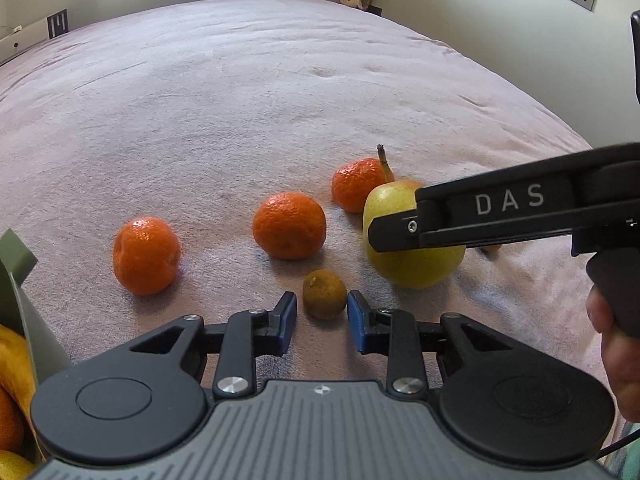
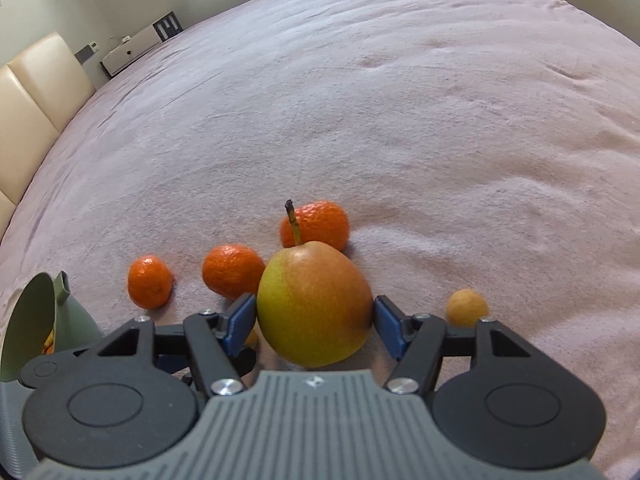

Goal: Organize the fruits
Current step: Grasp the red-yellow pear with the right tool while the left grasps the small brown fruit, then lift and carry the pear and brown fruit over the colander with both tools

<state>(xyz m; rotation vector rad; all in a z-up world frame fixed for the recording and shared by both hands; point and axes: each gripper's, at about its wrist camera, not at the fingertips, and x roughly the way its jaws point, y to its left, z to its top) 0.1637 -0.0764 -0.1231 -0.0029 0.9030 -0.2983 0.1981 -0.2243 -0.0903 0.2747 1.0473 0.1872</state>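
Task partly done: some fruit lay in the green bowl (image 2: 28,320) at lower left; three tangerines (image 1: 289,225) remained on the bed (image 1: 280,92). The right tool (image 2: 315,320) bracketed the pear (image 2: 314,304), unclenched; the left tool (image 1: 322,320), released, flanked a small brownish fruit (image 1: 324,294).

Both wrist views look low, close, forward, sharing the pear (image 1: 416,264).

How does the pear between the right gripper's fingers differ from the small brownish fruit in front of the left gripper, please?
The pear is far larger than the small brownish fruit. The pear is yellow-green with a red blush, the small fruit dull olive-brown. The pear has an upright stem; the small fruit shows none. The pear fills the right gripper, the small fruit lies just beyond the left gripper tips. Both rest on the pink blanket.
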